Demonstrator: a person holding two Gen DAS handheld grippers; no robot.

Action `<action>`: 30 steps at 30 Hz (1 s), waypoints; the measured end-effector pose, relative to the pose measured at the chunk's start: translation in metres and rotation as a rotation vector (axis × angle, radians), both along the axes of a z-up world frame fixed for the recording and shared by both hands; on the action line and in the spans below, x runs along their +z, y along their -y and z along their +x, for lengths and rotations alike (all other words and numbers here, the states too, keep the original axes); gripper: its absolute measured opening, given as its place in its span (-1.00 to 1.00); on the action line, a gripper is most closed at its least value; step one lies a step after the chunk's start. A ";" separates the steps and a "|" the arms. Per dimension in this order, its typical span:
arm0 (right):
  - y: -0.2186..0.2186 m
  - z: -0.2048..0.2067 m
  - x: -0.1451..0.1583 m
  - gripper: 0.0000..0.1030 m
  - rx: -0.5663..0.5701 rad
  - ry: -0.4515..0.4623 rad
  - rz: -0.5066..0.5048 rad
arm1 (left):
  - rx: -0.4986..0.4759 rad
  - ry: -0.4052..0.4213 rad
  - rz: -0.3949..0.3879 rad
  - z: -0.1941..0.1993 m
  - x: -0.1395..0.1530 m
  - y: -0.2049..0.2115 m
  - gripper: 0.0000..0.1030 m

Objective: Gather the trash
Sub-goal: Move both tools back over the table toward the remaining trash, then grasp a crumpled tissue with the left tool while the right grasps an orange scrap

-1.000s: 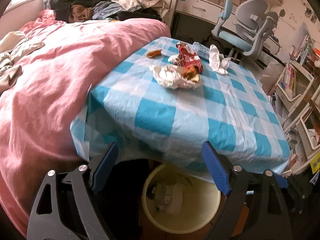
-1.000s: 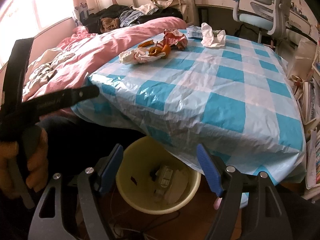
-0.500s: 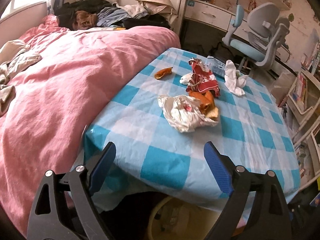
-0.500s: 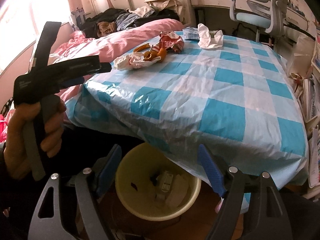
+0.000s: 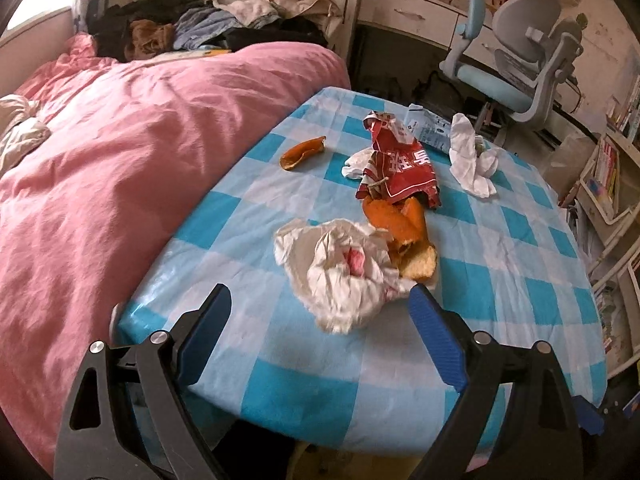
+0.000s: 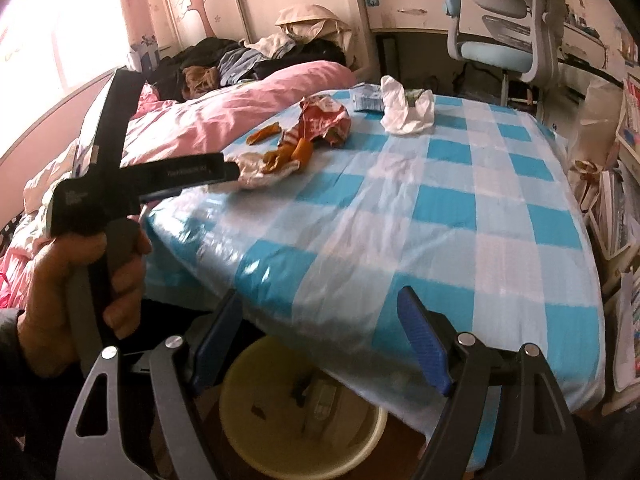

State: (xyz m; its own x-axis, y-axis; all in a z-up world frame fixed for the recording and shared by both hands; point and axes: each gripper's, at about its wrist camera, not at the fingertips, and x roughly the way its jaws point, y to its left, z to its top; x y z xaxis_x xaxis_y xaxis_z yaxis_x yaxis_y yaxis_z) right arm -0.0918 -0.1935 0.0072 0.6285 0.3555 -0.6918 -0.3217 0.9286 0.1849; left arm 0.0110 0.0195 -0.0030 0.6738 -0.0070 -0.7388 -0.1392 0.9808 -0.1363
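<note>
Trash lies on a table under a blue-and-white checked cloth. Nearest is a crumpled white plastic bag, with orange peel against it. Behind come a red snack wrapper, one loose peel piece, a white tissue and a blue-white packet. My left gripper is open just short of the bag, nothing between its blue pads. My right gripper is open over the table's near edge, above a yellow bin holding some trash. In the right wrist view a hand holds the left gripper near the bag.
A bed with a pink quilt runs along the table's left side, clothes piled at its head. A grey-and-blue desk chair and a desk stand behind the table. Shelves with books line the right.
My left gripper has moved forward over the table toward the white bag, so the bin has dropped out of its view. The right gripper has shifted a little, still over the bin.
</note>
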 end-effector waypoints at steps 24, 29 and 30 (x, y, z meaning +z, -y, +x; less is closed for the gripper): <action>-0.068 0.162 -0.002 -0.07 0.089 -0.095 0.063 | 0.061 0.079 0.012 0.005 0.023 -0.030 -0.42; -0.088 0.164 -0.011 -0.07 0.137 -0.127 0.073 | 0.055 0.054 0.000 0.003 0.015 -0.034 -0.42; -0.092 0.165 -0.013 -0.07 0.144 -0.132 0.073 | 0.048 0.051 0.006 0.003 0.014 -0.032 -0.42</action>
